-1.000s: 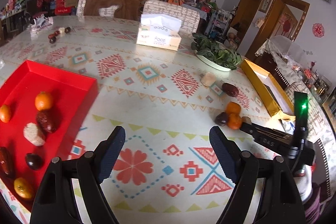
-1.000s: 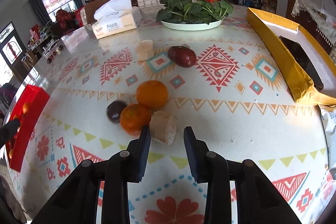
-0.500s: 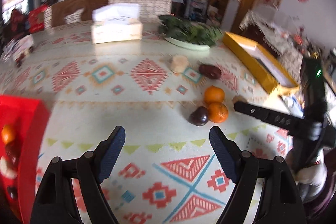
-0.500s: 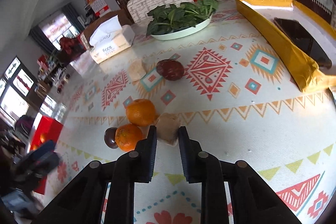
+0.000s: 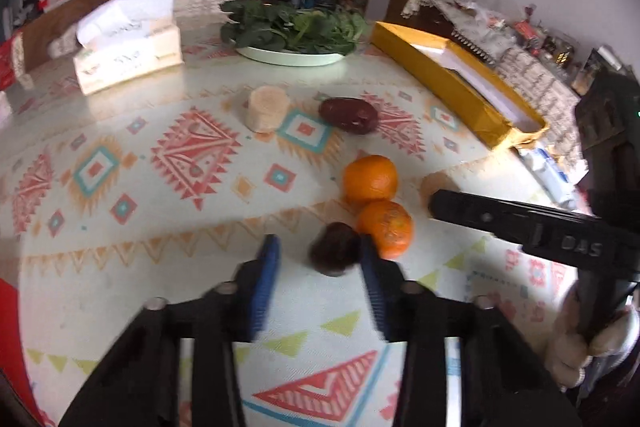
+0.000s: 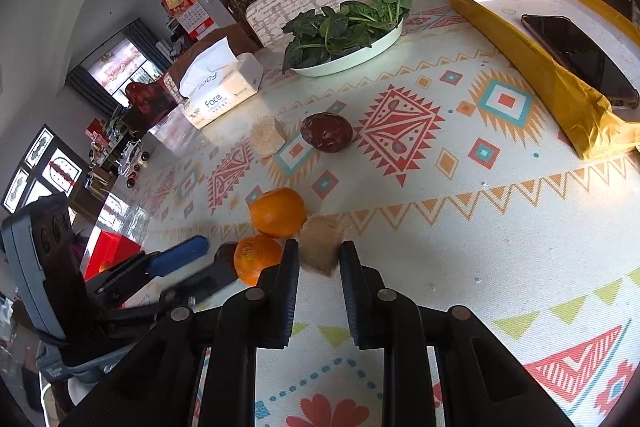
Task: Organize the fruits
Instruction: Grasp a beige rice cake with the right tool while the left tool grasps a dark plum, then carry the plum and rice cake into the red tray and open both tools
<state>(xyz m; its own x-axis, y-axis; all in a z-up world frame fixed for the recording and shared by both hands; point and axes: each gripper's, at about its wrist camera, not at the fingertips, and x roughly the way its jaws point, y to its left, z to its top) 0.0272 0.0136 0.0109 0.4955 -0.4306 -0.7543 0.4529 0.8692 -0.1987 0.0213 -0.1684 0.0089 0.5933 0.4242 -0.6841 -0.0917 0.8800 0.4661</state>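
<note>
A cluster of fruit lies on the patterned tablecloth: two oranges (image 5: 370, 179) (image 6: 278, 211), a dark plum-like fruit (image 5: 334, 255) and a beige chunk (image 6: 320, 239). My left gripper (image 5: 320, 247) straddles the dark fruit with its jaws closing. The right pad is at the fruit's side, while a gap still shows at the left pad. My right gripper (image 6: 319, 251) is shut on the beige chunk, with a pad pressed on each side. Farther back lie a red date (image 5: 348, 115) and a second beige chunk (image 5: 266, 107). The red tray (image 6: 112, 251) shows at the left.
A tissue box (image 5: 128, 59) and a plate of greens (image 5: 292, 57) stand at the back of the table. A long yellow box (image 6: 540, 67) with a phone (image 6: 580, 63) in it runs along the right side. A hand holds the right gripper's handle.
My left gripper swung right from the red tray to the fruit cluster, and its jaws narrowed around the dark fruit. My right gripper closed onto the beige chunk.
</note>
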